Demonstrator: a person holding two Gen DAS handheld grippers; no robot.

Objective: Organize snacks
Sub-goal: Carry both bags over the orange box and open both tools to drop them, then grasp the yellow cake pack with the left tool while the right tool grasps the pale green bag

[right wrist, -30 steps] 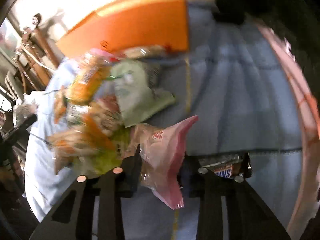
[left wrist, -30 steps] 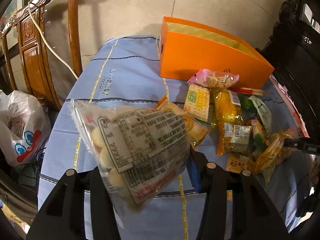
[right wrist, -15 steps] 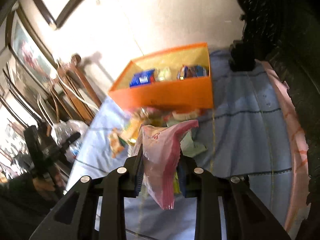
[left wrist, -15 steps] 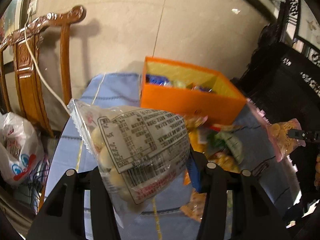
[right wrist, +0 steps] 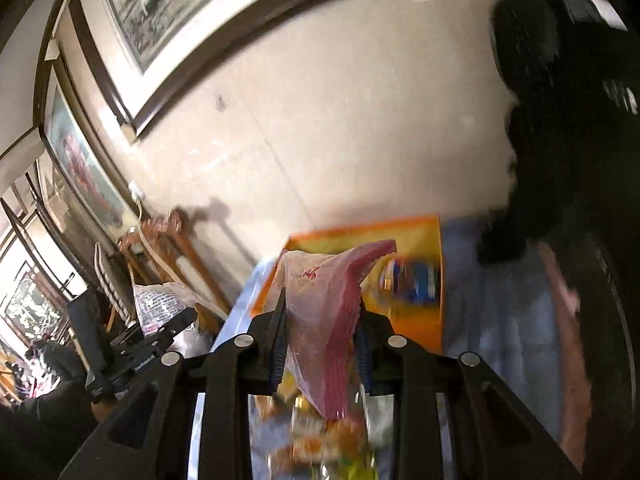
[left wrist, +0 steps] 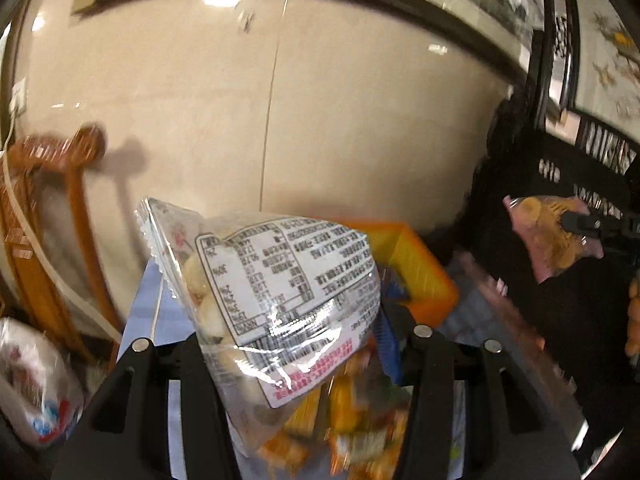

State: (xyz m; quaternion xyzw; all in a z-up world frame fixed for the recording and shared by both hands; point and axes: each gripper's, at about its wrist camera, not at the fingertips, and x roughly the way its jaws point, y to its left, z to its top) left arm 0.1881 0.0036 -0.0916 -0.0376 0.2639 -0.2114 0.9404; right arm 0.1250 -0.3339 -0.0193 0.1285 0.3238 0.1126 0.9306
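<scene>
My left tongs [left wrist: 296, 344] pinch a clear snack bag [left wrist: 276, 300]; my right tongs [right wrist: 320, 344] pinch a pink packet [right wrist: 328, 320], the orange box [right wrist: 424, 236] beyond both.

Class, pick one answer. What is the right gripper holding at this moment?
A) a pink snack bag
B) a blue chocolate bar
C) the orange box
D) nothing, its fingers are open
A: in the right wrist view, the right gripper has its fingers closed on a pink snack bag, in front of the orange box.
</scene>
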